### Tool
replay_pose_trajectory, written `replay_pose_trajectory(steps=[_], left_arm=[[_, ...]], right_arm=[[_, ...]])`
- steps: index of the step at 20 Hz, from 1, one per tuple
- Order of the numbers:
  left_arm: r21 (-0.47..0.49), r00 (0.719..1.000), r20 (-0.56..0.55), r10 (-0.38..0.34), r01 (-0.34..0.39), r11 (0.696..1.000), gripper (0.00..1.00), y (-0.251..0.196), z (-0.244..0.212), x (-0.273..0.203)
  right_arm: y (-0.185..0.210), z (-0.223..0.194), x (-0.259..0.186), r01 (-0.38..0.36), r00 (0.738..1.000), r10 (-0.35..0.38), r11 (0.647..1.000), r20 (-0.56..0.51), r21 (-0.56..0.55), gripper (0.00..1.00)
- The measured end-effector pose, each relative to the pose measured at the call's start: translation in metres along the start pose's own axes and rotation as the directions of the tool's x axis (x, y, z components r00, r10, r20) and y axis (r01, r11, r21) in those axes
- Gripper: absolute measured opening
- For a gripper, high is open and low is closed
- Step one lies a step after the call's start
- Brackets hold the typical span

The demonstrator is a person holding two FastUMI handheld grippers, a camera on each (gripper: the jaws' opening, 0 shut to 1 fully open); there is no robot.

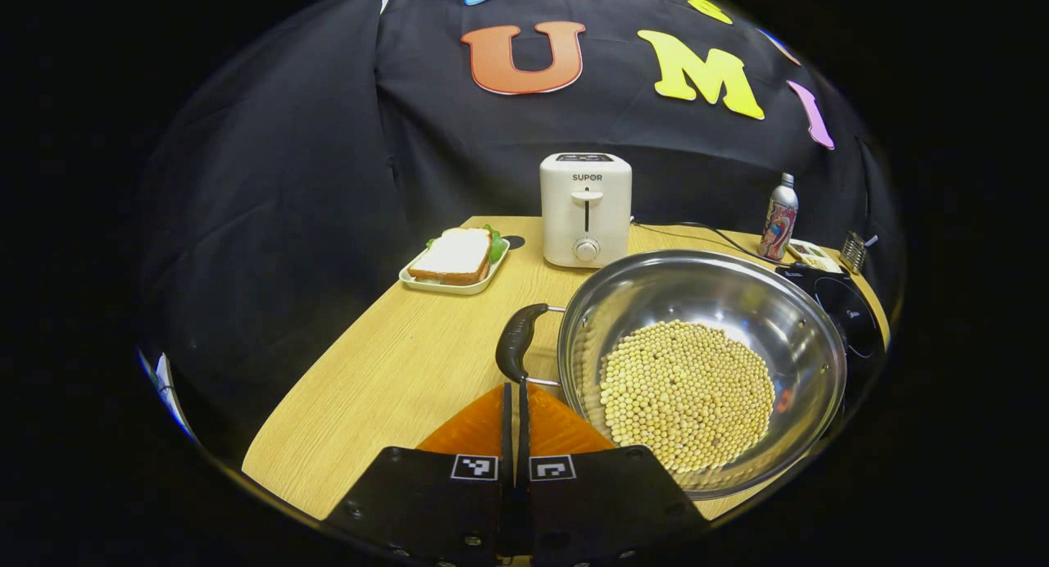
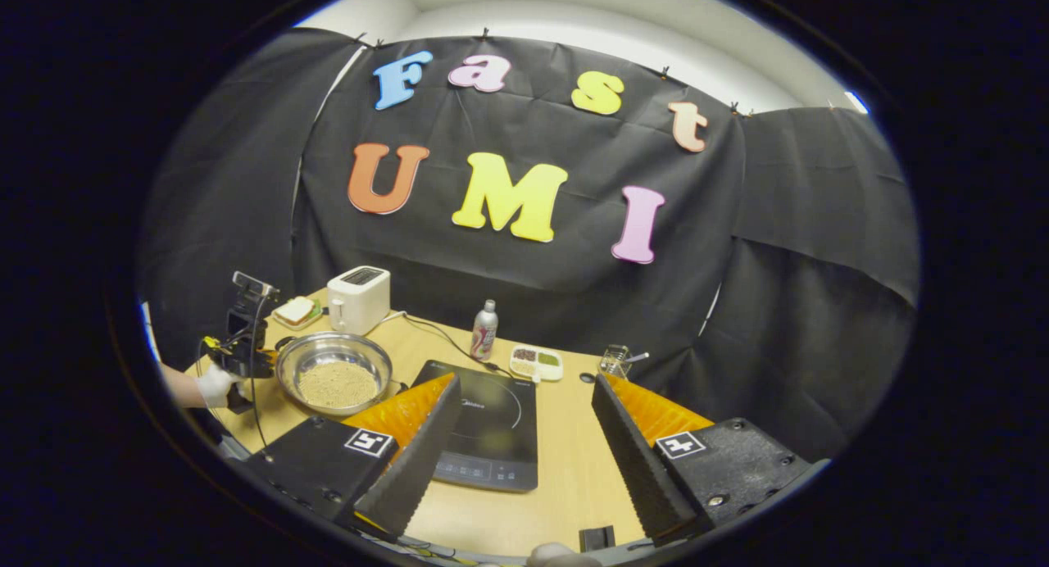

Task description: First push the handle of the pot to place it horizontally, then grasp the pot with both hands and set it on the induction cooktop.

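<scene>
With its jaws pressed together on nothing, the left gripper (image 1: pixel 515 403) sits right at the near end of the black curved handle (image 1: pixel 516 343) on the wide stainless-steel pot (image 1: pixel 701 370), which carries a heap of pale dry soybeans (image 1: pixel 687 393). From where I stand the push on that handle looks about to happen, and that is where trouble could come: the closed tips are narrow and the handle is rounded, so they may slide off, or the push may drag the whole pot across the wood rather than turn it. A jolt could set the beans rolling, and a tilted two-handed lift later could spill them over the low rim.

The right gripper (image 2: pixel 524 436) hangs with its jaws spread wide and empty above the black glass induction cooktop (image 2: pixel 490 426), well apart from the pot, which stands just to the cooktop's left in the right gripper view, beside a gloved hand (image 2: pixel 215 384).

The light wooden surface (image 1: pixel 393 370) carries, farther back, a sandwich on a white rectangular tray (image 1: pixel 456 260), a white toaster (image 1: pixel 586 209) with a dark cable trailing from it, a slim metal bottle (image 1: pixel 778 216), a small white divided dish (image 2: pixel 537 362) and a little clear container (image 2: pixel 615 360). Behind everything hangs black cloth, with a pale wall above.
</scene>
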State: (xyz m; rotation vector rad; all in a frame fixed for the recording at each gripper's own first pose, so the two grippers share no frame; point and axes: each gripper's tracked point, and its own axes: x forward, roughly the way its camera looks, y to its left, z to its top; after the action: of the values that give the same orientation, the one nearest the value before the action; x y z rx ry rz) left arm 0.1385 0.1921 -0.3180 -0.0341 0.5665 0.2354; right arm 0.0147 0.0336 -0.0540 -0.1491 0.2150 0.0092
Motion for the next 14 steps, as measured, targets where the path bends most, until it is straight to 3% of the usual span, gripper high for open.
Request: replay_pose_trajectory(steps=[1,2,6,8,9,10,13,14], left_arm=[[-0.003,1.0,0.002,0.007,-0.007,1.0,0.11,0.003,0.002,-0.005],[-0.005,1.0,0.009,0.012,-0.012,1.0,0.0,0.006,0.005,-0.014],[-0.026,0.999,0.045,0.012,-0.011,1.0,0.0,0.015,0.02,-0.063],[-0.041,0.997,0.065,-0.035,0.038,0.998,0.01,0.008,0.03,-0.095],[-0.047,0.996,0.074,-0.05,0.053,0.997,0.06,0.005,0.034,-0.111],[-0.051,0.994,0.089,-0.059,0.064,0.997,0.25,0.003,0.039,-0.123],[-0.019,0.991,0.116,-0.067,0.07,0.997,0.58,-0.007,0.05,-0.153],[-0.004,0.99,0.126,-0.069,0.07,0.998,0.89,-0.009,0.053,-0.16]], right_arm=[[0.002,0.001,0.002,-0.013,1.0,0.013,1.0,0.003,0.001,1.0],[0.002,0.001,0.003,-0.028,1.0,0.028,1.0,0.008,0.004,1.0],[0.005,0.0,0.007,-0.095,0.995,0.094,0.995,0.035,0.037,1.0],[0.006,-0.007,0.012,-0.138,0.99,0.137,0.988,0.031,0.065,1.0],[0.007,-0.011,0.013,-0.164,0.986,0.163,0.983,0.029,0.083,1.0],[0.009,-0.015,0.015,-0.192,0.981,0.191,0.977,0.028,0.096,1.0],[0.007,-0.027,0.029,-0.237,0.971,0.238,0.965,0.014,0.115,1.0],[0.009,-0.033,0.034,-0.245,0.969,0.247,0.961,0.0,0.129,1.0]])
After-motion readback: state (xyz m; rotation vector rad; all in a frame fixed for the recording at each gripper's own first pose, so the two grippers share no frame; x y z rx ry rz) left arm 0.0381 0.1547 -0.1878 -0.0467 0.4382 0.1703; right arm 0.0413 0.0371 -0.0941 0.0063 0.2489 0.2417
